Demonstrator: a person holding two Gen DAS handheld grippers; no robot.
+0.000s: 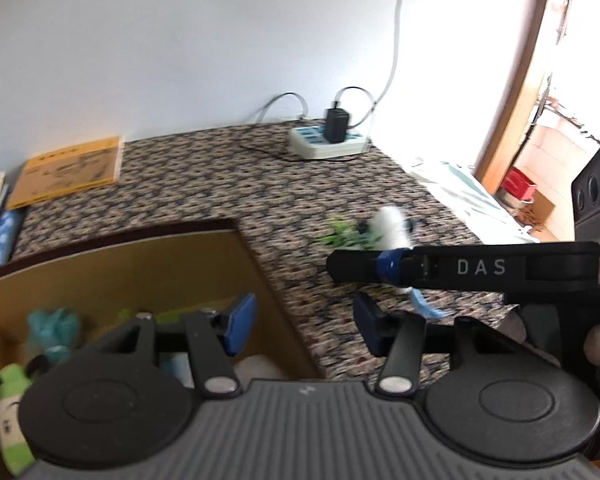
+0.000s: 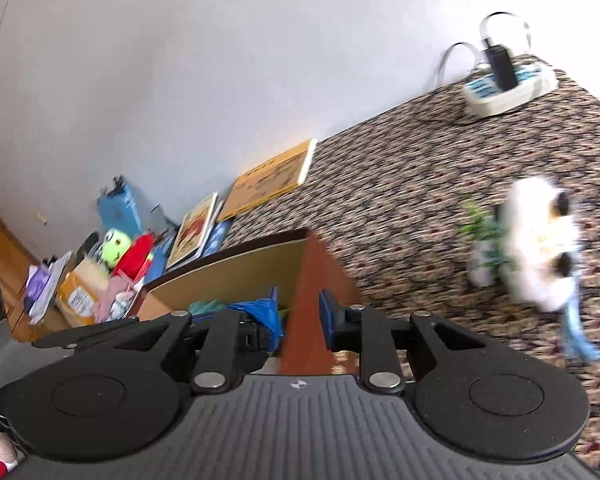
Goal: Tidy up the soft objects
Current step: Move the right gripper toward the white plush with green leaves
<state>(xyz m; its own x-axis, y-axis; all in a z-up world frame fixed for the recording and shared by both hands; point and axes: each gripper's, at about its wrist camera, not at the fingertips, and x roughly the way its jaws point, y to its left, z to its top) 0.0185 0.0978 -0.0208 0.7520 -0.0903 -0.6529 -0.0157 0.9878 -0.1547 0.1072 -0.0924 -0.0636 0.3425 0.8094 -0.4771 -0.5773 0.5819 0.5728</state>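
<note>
Patterned cloth-covered surface (image 1: 204,184), open cardboard box (image 1: 148,264), blurred white plush toy (image 2: 540,240), left gripper (image 1: 304,328) half open and empty, right gripper (image 2: 300,320) slightly parted and empty.

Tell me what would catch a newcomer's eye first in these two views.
First, the white plush toy with black patches, blurred, out on the patterned tablecloth beside a small green plant. Next, the open cardboard box at the near left in the left wrist view, with soft toys inside, including a teal one and a green one. Against the white wall at the back sits a power strip with a black charger plugged in.
</note>
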